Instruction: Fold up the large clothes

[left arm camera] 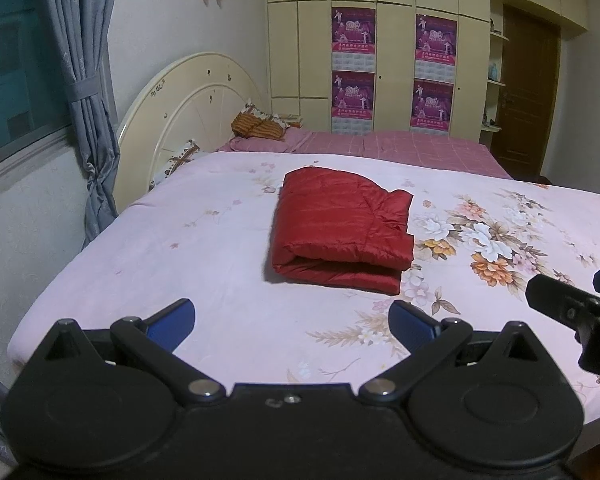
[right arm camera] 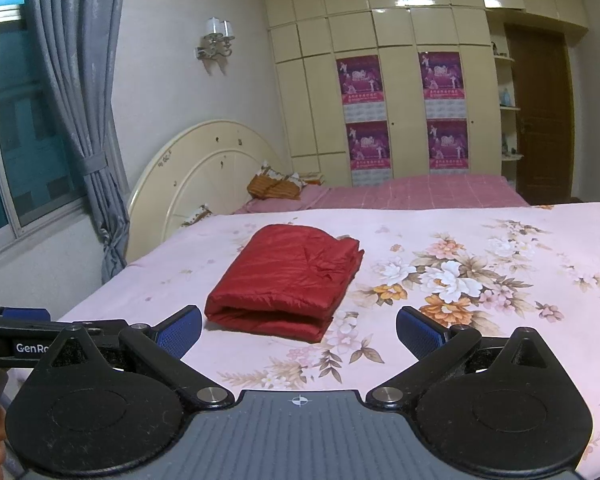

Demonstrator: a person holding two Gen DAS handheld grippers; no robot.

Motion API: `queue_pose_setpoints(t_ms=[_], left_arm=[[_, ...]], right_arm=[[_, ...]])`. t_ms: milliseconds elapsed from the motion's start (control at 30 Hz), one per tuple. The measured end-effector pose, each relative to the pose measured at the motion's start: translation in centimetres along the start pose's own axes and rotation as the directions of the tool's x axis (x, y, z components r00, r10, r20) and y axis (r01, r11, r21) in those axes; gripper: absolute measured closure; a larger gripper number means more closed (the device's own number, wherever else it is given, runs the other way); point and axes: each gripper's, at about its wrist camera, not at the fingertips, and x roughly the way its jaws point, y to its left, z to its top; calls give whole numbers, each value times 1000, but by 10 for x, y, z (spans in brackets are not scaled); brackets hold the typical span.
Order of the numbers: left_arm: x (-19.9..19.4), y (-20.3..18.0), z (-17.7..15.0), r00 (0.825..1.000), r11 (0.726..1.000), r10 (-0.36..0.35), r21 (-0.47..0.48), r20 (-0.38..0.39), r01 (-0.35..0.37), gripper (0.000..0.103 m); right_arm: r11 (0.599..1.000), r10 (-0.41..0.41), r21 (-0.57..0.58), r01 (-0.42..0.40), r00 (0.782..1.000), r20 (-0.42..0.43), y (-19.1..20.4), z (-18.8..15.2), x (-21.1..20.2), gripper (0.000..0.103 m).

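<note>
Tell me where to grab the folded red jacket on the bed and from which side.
Take the red jacket at its near rounded fold, coming in low from the foot of the bed. There the layers are stacked and joined, so open jaws can likely close over the whole thickness; the far right corner looks looser.

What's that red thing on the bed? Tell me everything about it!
The red jacket is a shiny, puffy, quilted garment, folded into a thick, flat rectangle of stacked layers. Its rounded fold faces the cameras, with looser edges on the right. It lies on the flowered pink bedsheet, and nothing else touches it; both grippers are open and well short of it.
</note>
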Motion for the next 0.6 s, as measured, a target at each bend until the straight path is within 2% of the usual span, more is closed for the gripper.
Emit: queue_pose_setpoints(t_ms=[600], left_arm=[[7,7,-2,1000,1000,-1,-4,-11,1,0]], right_arm=[[1000,9,-10,-9,1000,-12,4,-1,7,1]])
